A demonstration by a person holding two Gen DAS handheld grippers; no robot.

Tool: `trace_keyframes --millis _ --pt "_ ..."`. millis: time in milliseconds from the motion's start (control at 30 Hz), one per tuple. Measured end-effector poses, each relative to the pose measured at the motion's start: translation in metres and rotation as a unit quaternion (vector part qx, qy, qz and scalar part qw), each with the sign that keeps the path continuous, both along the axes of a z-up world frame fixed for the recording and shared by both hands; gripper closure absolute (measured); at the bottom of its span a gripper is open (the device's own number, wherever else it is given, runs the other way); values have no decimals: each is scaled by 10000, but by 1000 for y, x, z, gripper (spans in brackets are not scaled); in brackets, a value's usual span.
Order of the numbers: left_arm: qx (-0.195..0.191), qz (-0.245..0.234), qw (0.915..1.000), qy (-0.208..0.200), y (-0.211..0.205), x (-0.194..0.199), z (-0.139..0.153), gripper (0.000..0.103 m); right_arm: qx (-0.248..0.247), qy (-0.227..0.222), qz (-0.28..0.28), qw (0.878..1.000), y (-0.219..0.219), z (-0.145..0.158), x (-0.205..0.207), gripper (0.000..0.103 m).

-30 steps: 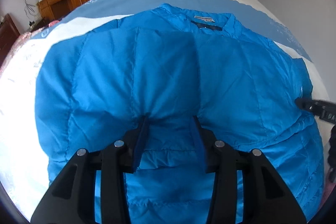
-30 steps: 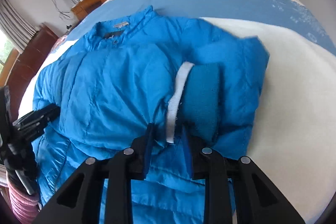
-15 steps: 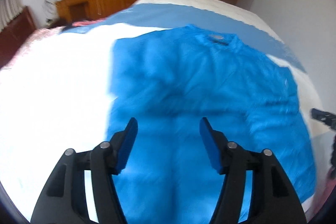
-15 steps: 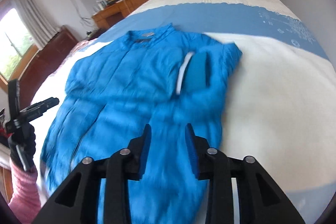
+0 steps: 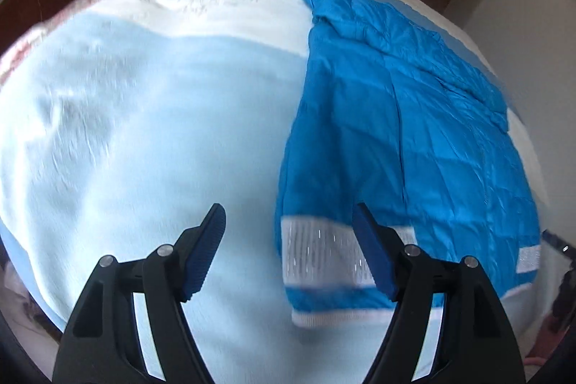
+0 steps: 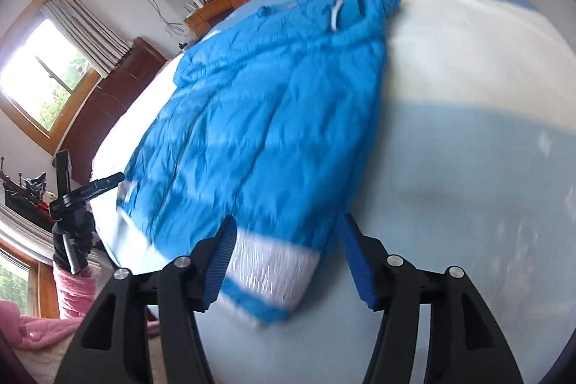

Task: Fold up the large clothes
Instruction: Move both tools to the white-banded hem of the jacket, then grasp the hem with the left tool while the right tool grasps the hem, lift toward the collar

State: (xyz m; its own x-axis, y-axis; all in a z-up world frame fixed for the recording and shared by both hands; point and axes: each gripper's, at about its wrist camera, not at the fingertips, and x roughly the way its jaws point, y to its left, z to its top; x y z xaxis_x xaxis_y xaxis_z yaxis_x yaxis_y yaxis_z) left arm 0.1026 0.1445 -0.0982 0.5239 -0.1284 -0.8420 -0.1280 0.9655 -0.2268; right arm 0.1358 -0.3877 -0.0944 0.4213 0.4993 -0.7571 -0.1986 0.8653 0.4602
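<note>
My left gripper (image 5: 288, 251) points steeply down, jaws just opened wide on nothing. My right gripper (image 6: 286, 261) tilts down too, jaws just spread apart, gripping nothing.

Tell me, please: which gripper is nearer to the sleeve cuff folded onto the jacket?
Neither clearly. The cuff lies at the jacket's far end, while the left gripper and right gripper hang open over opposite hem corners.

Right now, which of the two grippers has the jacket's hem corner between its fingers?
The right gripper: the blue jacket's white-banded corner lies between its open fingers. The left gripper mostly frames bare bedspread.
</note>
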Motion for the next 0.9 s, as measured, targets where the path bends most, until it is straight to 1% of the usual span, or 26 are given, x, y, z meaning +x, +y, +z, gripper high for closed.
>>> trace_keyframes --millis 100,133,233,267,333,367,433,467,500,533,567,600,700,767,900 --pt "-307 10 9995 59 -3 -8 -13 30 198 197 -55 9996 0 -14 -14 43" --pt "-349 11 9994 74 -4 -9 -16 30 281 276 -67 9992 1 -19 -18 43" --pt "-231 10 9997 35 -15 -7 -20 29 391 379 -11 9985 7 -29 -23 42" --pt "-277 -42 9996 24 -19 -6 -20 29 432 407 12 9982 9 -33 -23 42" --pt "-531 -192 9984 19 -25 -6 -20 32 546 434 69 9975 14 -40 -23 42" --pt "-654 -285 9974 49 -29 -5 -21 35 573 419 62 9975 15 -42 -22 45" --pt "-528 -246 9983 37 -35 -5 -22 41 649 386 6 9971 17 -46 -19 55" --pt "-489 -221 9986 34 -37 -4 -23 48 712 409 -19 9966 17 -48 -17 66" --pt "-491 -173 9986 26 -37 -4 -23 60 773 446 -48 9960 16 -49 -15 74" --pt "-470 -118 9988 24 -36 -4 -22 67 892 489 -62 9948 15 -52 -14 78" --pt "-484 -61 9988 12 -33 -4 -21 81 966 505 -43 9940 14 -52 -15 84" --pt "-575 11 9983 -23 -30 -6 -20 86 952 475 -26 9943 15 -51 -16 85" --pt "-870 96 9961 -72 -20 -10 -15 90 791 259 61 9965 20 -42 -23 90" --pt "-964 108 9952 -147 -14 -13 -10 91 750 110 150 9970 23 -35 -31 91" --pt "-1087 164 9935 -280 -2 -26 4 92 742 25 477 9961 31 -27 -43 91"
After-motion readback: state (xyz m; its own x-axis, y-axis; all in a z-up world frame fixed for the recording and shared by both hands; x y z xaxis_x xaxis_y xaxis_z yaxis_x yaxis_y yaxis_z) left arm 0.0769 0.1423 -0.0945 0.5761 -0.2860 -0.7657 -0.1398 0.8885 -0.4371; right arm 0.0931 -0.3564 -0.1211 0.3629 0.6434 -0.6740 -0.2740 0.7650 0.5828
